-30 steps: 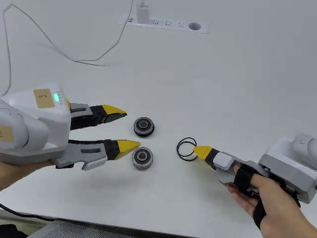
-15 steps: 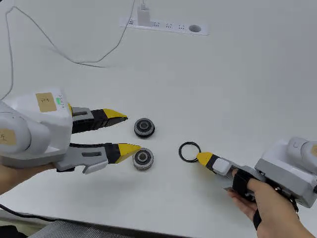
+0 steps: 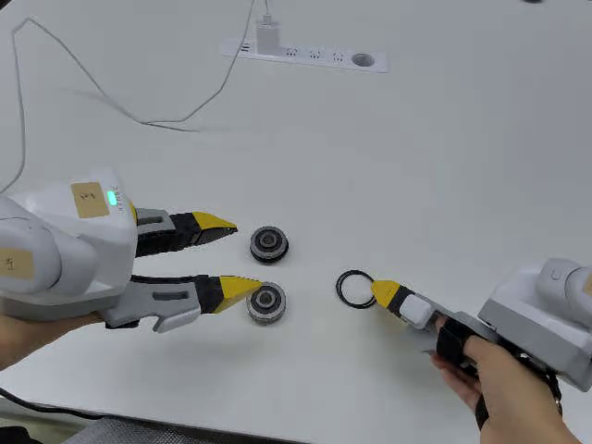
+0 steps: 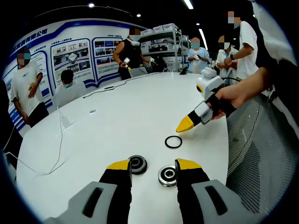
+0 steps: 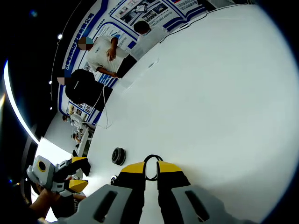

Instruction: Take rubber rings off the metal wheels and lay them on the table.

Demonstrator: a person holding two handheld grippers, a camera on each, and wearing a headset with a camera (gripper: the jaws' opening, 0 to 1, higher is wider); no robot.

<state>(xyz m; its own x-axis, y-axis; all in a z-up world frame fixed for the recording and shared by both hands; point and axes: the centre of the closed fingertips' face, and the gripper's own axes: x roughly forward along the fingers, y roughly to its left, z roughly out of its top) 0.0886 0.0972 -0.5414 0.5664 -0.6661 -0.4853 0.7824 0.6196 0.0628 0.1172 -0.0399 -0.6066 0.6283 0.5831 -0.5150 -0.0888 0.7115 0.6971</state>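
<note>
Two metal wheels lie on the white table (image 3: 444, 166), the far wheel (image 3: 269, 244) and the near wheel (image 3: 265, 302); they show too in the left gripper view, far (image 4: 137, 164) and near (image 4: 167, 175). My left gripper (image 3: 236, 256) is open beside them, its front jaw tip almost at the near wheel. A black rubber ring (image 3: 355, 288) (image 4: 173, 141) lies flat to their right. My right gripper (image 3: 380, 291) points at the ring's right edge, jaws a narrow gap apart. In the right gripper view the ring (image 5: 146, 163) shows through that gap.
A white power strip (image 3: 305, 54) with a plug and a grey cable (image 3: 139, 116) lies at the table's far side. The table's front edge runs just under both hands. Several people (image 4: 133, 46) stand around the far end of the table.
The ring, doubled up and tilted at the right gripper's tip a second ago, now lies flat. The right gripper has drawn back slightly. The left gripper has barely moved.
</note>
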